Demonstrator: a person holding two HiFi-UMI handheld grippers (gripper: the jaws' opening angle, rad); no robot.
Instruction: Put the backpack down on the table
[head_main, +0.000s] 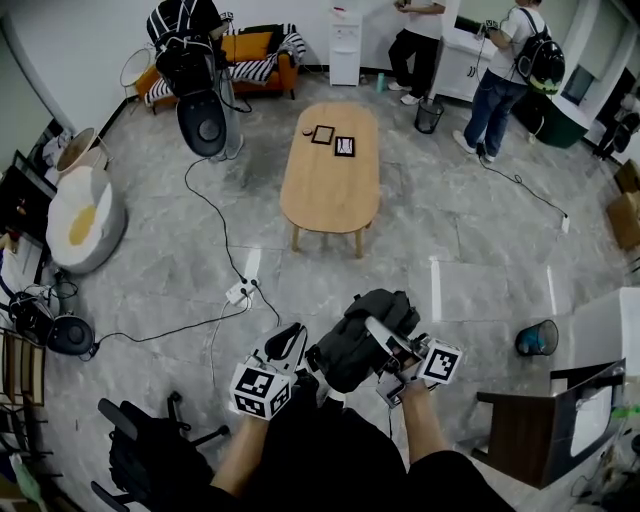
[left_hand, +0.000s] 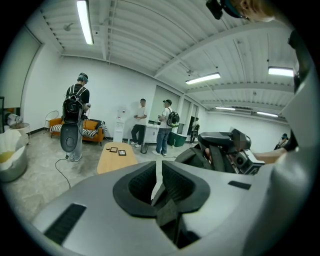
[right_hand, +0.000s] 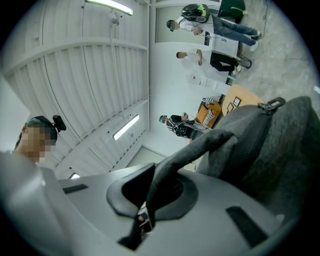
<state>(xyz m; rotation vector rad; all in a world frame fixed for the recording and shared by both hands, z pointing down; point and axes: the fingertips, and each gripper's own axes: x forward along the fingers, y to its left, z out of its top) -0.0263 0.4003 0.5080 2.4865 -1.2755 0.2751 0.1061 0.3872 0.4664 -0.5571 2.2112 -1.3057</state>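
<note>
Transport step in hand: the load is carried in the air between both tools, and the set-down has not begun.

1. Left side. The left tongs (head_main: 292, 345) are closed. In the left gripper view the two padded jaws stand almost together, with a dark fabric strip (left_hand: 167, 212) pinched low between them. This strip is judged to be part of the load's webbing.

2. Centre. The dark grey fabric backpack (head_main: 358, 345) hangs between the two tools, close in front of the person's body and above the grey marbled tile floor (head_main: 450, 230). It touches no support.

3. Right side. The right tongs (head_main: 385, 338) are clamped on a grey woven strap (right_hand: 200, 145) of the backpack. The right gripper view shows this strap running from the bag body down into the closed jaws.

4. Target. The light wooden oval bench (head_main: 325, 195) stands well ahead of the load, apart from it, with open floor between. Two small dark framed cards (head_main: 333, 140) lie at its far end; the near end is bare.

Next move, as judged: carry the backpack forward with both grips closed until it hangs over the near, bare end of the bench. Lower it until the base takes the weight, clear of the framed cards. Only then open both jaws and draw the tools off the straps.
</note>
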